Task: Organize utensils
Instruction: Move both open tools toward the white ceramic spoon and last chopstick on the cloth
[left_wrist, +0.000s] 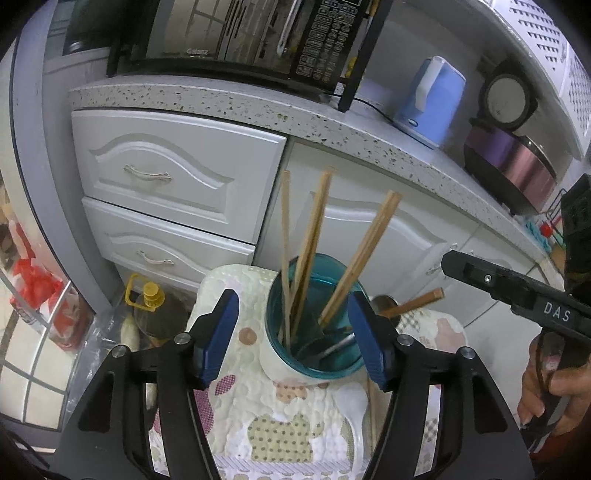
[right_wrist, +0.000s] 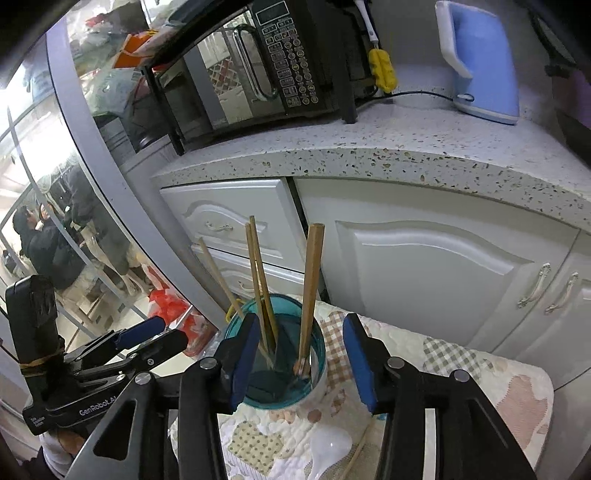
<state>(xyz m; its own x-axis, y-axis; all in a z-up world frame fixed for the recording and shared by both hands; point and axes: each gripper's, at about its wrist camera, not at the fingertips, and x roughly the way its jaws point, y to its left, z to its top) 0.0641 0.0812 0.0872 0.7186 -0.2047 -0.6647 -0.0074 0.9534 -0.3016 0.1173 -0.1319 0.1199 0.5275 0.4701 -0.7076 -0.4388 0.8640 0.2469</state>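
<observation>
Utensil holder (left_wrist: 314, 332), teal-rimmed, standing on my quilted cloth (left_wrist: 280, 424): contains five wooden chopsticks (left_wrist: 306, 240), leaning, plus dark metal pieces low inside. My left gripper (left_wrist: 293, 328) spread wide, pads clear of the rim. My right gripper (right_wrist: 301, 358) parted, gripping nothing. White spoon (right_wrist: 328, 450) lying on the cloth beside one loose chopstick (right_wrist: 360, 446).

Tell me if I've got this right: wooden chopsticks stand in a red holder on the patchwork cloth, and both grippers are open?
Not quite. The holder is teal with a white base, not red; both wrist views show it. The chopsticks do stand in it on the cloth, with the left gripper and right gripper open.
</observation>
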